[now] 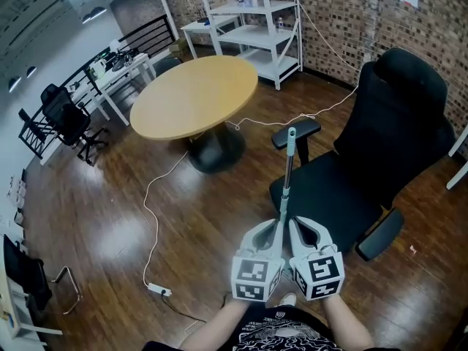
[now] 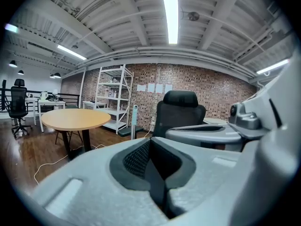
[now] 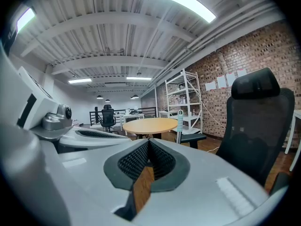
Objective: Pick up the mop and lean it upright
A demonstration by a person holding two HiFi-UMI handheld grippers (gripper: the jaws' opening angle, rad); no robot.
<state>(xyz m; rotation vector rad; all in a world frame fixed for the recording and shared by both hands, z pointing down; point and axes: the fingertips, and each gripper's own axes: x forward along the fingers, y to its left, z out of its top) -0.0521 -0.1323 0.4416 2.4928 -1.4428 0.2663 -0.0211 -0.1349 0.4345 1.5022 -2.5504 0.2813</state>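
Observation:
The mop handle (image 1: 286, 174), a grey pole with a pale teal grip at its top, stands nearly upright beside the left armrest (image 1: 295, 131) of the black office chair (image 1: 380, 152). Its lower end is hidden behind my grippers. My left gripper (image 1: 269, 229) and right gripper (image 1: 298, 228) sit side by side just in front of the pole, one on each side of it. Both are shut with nothing between the pads. In the left gripper view the handle top (image 2: 134, 120) shows ahead of the left gripper (image 2: 150, 142). The right gripper (image 3: 148, 143) sees the handle top (image 3: 179, 122) too.
A round wooden table (image 1: 194, 95) on a dark pedestal stands ahead on the left. A white cable (image 1: 152, 210) runs over the wooden floor to a power strip (image 1: 159, 289). White shelving (image 1: 252, 20) stands against the brick wall, and desks with another chair (image 1: 69, 119) stand far left.

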